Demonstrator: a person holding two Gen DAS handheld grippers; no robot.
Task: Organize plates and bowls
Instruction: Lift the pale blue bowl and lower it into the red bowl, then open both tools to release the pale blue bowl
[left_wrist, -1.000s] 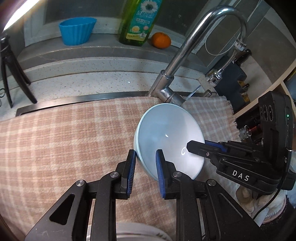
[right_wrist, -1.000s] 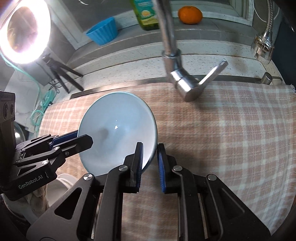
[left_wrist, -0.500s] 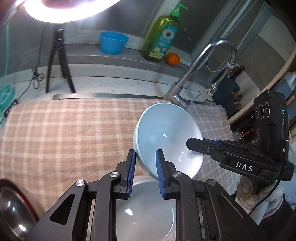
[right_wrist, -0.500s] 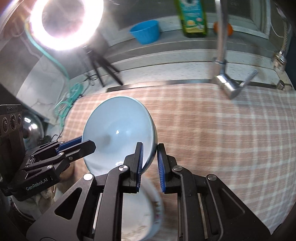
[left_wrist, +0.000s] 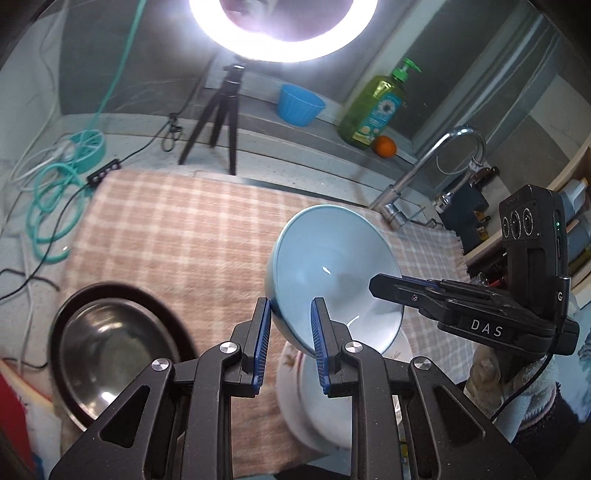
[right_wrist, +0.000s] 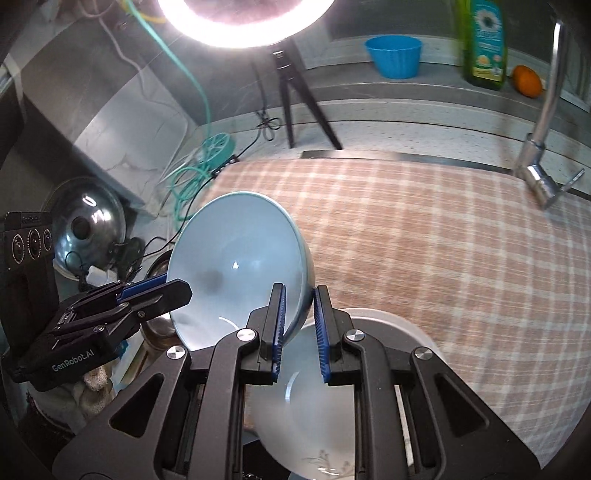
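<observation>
Pale-blue ceramic bowl (left_wrist: 334, 273), rim pinched by left tongs (left_wrist: 288, 345) and right tongs (right_wrist: 298, 332): lower level onto white plate (right_wrist: 388, 325).

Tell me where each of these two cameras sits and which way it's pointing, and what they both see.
Left wrist: on the left gripper, looking down along its fingers at the light blue bowl clamped by its rim; the right gripper enters from the right with a gloved hand.
Right wrist: on the right gripper, angled down at the same bowl's opposite rim; the left gripper enters from the left.
Shared: bowl, checked cloth, white plate below, ring light, faucet, blue cup.
</observation>
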